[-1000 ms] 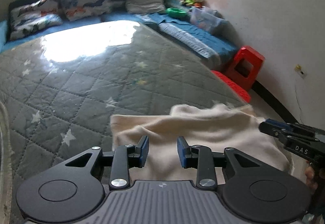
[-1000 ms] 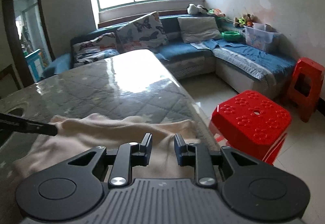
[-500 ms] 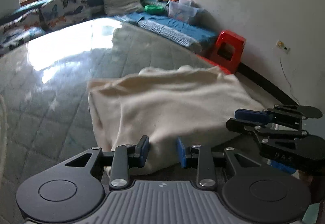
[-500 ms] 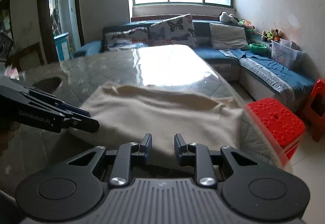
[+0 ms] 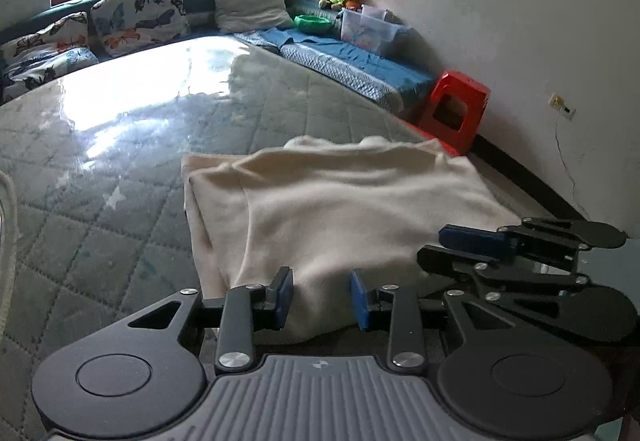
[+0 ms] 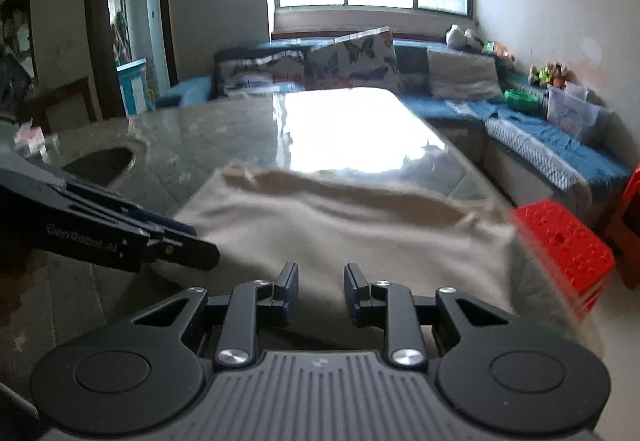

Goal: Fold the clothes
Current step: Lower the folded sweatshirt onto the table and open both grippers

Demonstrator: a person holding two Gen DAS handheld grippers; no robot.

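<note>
Both grippers, left gripper point(image 5: 321, 293) and right gripper point(image 6: 317, 289), backed off the doubled cream knit garment point(image 5: 340, 201); I hold them gaping, empty.

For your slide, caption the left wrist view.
Open left gripper and right gripper at the near edge of a folded cream fleece garment.

We see a cream garment point(image 5: 344, 201), plain, no print, on a grey-green quilted cover point(image 5: 100, 209) with a diamond stitch and small white stars. Both the left gripper point(image 5: 320, 297) and right gripper point(image 6: 320, 293) are black with blue pads point(image 5: 285, 293) and a grey ribbed body. We note two red plastic stools point(image 6: 560, 241), one with a dimpled top. The sofa point(image 5: 352, 61) is blue with a blue-white patterned throw, its cushions point(image 5: 138, 13) white with dark and orange butterflies, plus one plain grey pillow point(image 5: 250, 7). We spot a green bowl point(image 5: 314, 23) there too.
</note>
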